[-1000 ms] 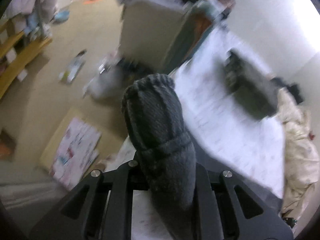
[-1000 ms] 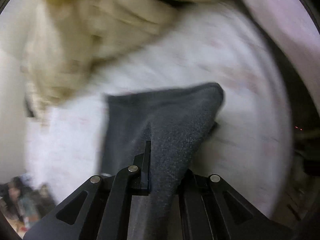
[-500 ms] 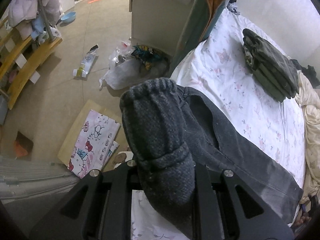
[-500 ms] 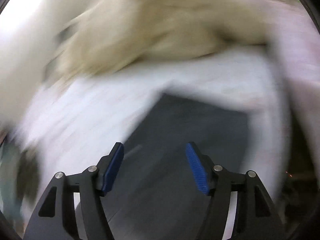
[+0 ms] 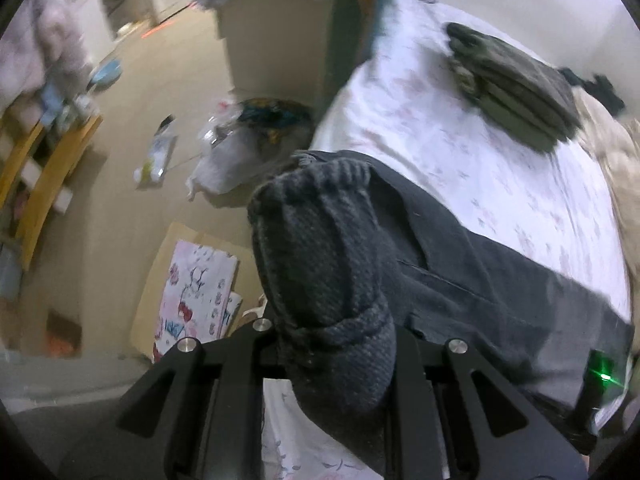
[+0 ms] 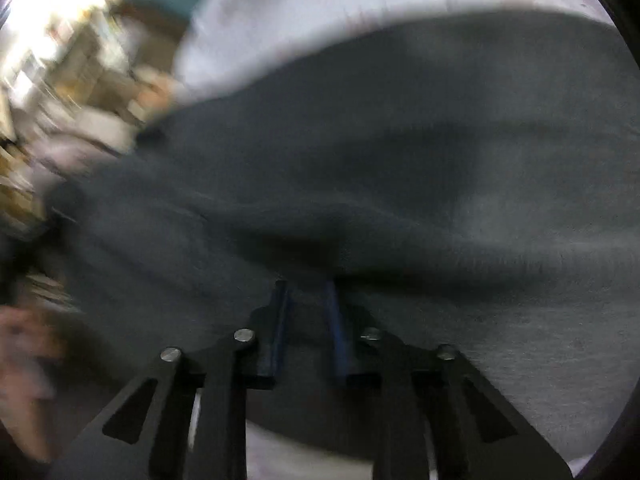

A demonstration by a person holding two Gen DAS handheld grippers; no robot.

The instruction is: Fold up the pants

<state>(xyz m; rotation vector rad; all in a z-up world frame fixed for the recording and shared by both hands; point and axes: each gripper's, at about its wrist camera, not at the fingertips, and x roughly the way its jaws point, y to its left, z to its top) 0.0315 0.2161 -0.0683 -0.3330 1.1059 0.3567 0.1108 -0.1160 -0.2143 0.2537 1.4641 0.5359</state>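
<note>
Charcoal knit fabric fills the middle of the left wrist view: the pants (image 5: 460,264) lie stretched across a bed (image 5: 480,160) with a white, faintly flowered sheet, and their ribbed end is bunched up between the fingers of the left gripper (image 5: 336,344), whose jaws are nearly together and clamped on that wad of cloth. Farther up the bed sits a stack of folded olive garments (image 5: 516,84), well apart from the pants, and a cream blanket (image 5: 616,152) is heaped at the right edge. Beside the bed the tan floor (image 5: 120,184) carries a plastic bag (image 5: 240,148) and a flat printed box (image 5: 192,292). From the right wrist, the picture is blurred; the same dark pants (image 6: 400,140) cover most of the frame over the pale sheet. The right gripper (image 6: 308,292) has just been closing, and its blue pads (image 6: 280,320) stand narrowly apart with a fold of the grey cloth pinched between them.
</note>
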